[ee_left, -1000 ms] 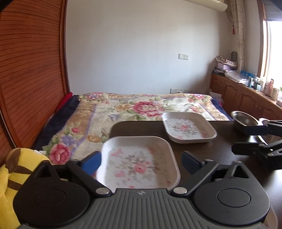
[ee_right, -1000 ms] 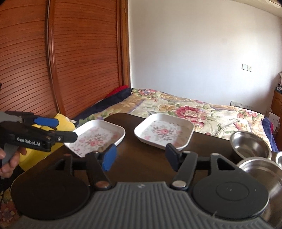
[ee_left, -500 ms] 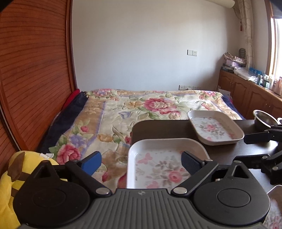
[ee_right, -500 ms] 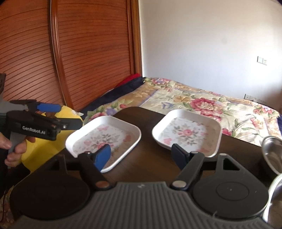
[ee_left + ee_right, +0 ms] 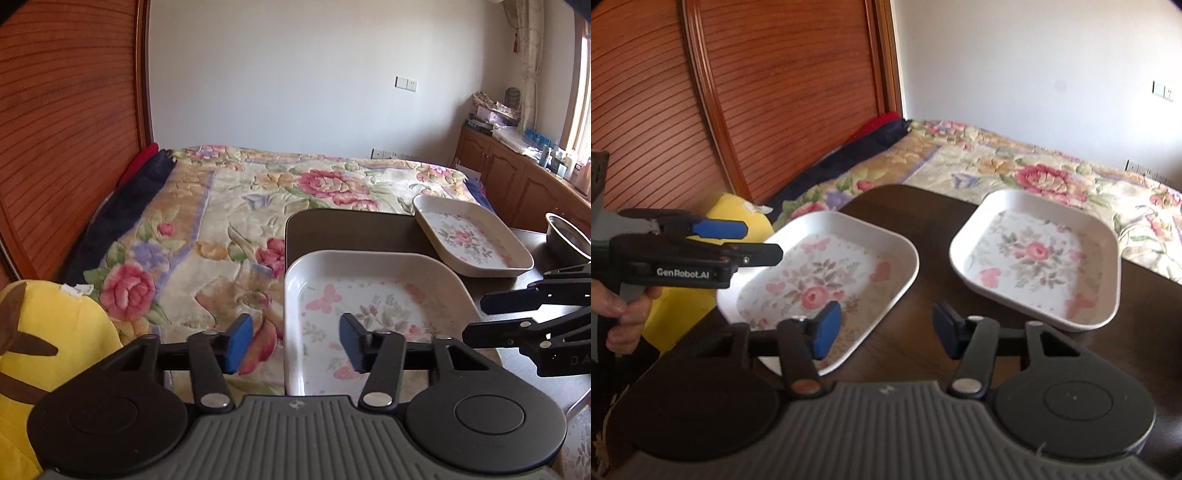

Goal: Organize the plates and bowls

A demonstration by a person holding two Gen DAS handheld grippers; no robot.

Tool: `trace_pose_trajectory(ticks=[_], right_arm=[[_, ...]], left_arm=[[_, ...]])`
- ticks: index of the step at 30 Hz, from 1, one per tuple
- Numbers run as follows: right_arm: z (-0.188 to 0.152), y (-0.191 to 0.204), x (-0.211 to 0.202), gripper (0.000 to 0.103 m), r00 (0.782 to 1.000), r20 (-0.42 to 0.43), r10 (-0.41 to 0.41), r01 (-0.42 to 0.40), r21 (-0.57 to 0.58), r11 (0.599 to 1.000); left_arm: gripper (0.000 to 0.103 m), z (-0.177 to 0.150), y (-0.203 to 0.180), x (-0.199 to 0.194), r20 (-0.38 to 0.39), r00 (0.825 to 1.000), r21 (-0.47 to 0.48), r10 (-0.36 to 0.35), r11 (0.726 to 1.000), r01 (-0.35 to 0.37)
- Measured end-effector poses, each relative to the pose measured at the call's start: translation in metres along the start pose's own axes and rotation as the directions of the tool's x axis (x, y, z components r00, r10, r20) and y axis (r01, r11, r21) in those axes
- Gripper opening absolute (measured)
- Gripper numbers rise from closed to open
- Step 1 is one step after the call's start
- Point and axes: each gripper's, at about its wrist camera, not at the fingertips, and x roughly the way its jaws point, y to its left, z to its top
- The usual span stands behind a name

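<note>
My left claw [image 5: 295, 341] has just been closing and straddles the left rim of the near white square floral plate [image 5: 373, 314], pads not touching it. That plate lies flat at the dark desk [image 5: 351, 230] corner, no long axis. My right claw [image 5: 882, 332], also just closing, holds nothing.

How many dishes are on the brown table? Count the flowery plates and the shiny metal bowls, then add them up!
Flowery square plates: 2, the near plate and the far plate
Shiny metal bowls: 1, the metal bowl at the right edge of the left wrist view, partly cut off
Total: 3 dishes in view on the table
</note>
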Motion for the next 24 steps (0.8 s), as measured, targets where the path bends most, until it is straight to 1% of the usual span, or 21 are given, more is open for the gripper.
trace_pose_trajectory(ticks=[2, 4, 5, 8, 10, 13, 16, 18, 20, 21, 24], right_arm=[[0.0, 0.001, 0.005, 0.05, 1.0, -0.016, 0.004, -0.004, -0.001, 1.0], [-0.001, 0.002, 0.009, 0.044, 0.999, -0.032, 0.009, -0.009, -0.002, 1.0], [-0.001, 0.003, 0.01, 0.04, 0.999, -0.04, 0.012, -0.012, -0.001, 1.0], [-0.001, 0.005, 0.013, 0.039, 0.999, -0.051, 0.017, -0.017, -0.006, 1.0], [-0.001, 0.006, 0.014, 0.038, 0.998, -0.052, 0.019, -0.019, -0.009, 1.0], [0.0, 0.008, 0.018, 0.037, 0.998, -0.063, 0.007, -0.009, -0.027, 1.0], [-0.001, 0.007, 0.018, 0.034, 0.998, -0.066, 0.008, -0.01, -0.027, 1.0], [0.0, 0.008, 0.017, 0.03, 0.998, -0.069, 0.014, -0.016, -0.026, 1.0], [-0.001, 0.008, 0.017, 0.03, 0.997, -0.07, 0.017, -0.019, -0.028, 0.999], [-0.001, 0.009, 0.017, 0.029, 0.997, -0.07, 0.018, -0.021, -0.03, 0.999], [-0.001, 0.008, 0.017, 0.027, 0.997, -0.069, 0.026, -0.028, -0.025, 0.999]], left_arm=[[0.043, 0.0, 0.001, 0.001, -0.004, 1.0, -0.005, -0.008, 1.0, 0.008], [0.038, 0.0, 0.001, 0.002, -0.008, 1.0, -0.008, -0.013, 1.0, 0.013], [0.034, 0.0, 0.002, 0.003, -0.009, 1.0, -0.006, -0.015, 1.0, 0.015], [0.027, 0.0, 0.003, 0.005, -0.015, 1.0, -0.008, -0.009, 1.0, 0.008], [0.025, 0.0, 0.005, 0.007, -0.019, 1.0, -0.017, -0.008, 1.0, 0.008], [0.025, -0.001, 0.006, 0.008, -0.016, 1.0, -0.024, -0.02, 0.999, 0.02], [0.021, -0.001, 0.008, 0.008, -0.015, 0.999, -0.038, -0.035, 0.999, 0.034], [0.021, -0.002, 0.007, 0.008, -0.012, 0.999, -0.036, -0.037, 0.999, 0.037], [0.017, -0.003, 0.006, 0.007, -0.013, 0.999, -0.036, -0.046, 0.998, 0.046], [0.017, -0.003, 0.005, 0.007, -0.014, 0.999, -0.037, -0.048, 0.998, 0.048], [0.017, -0.003, 0.002, 0.006, -0.017, 0.999, -0.041, -0.03, 0.999, 0.029]])
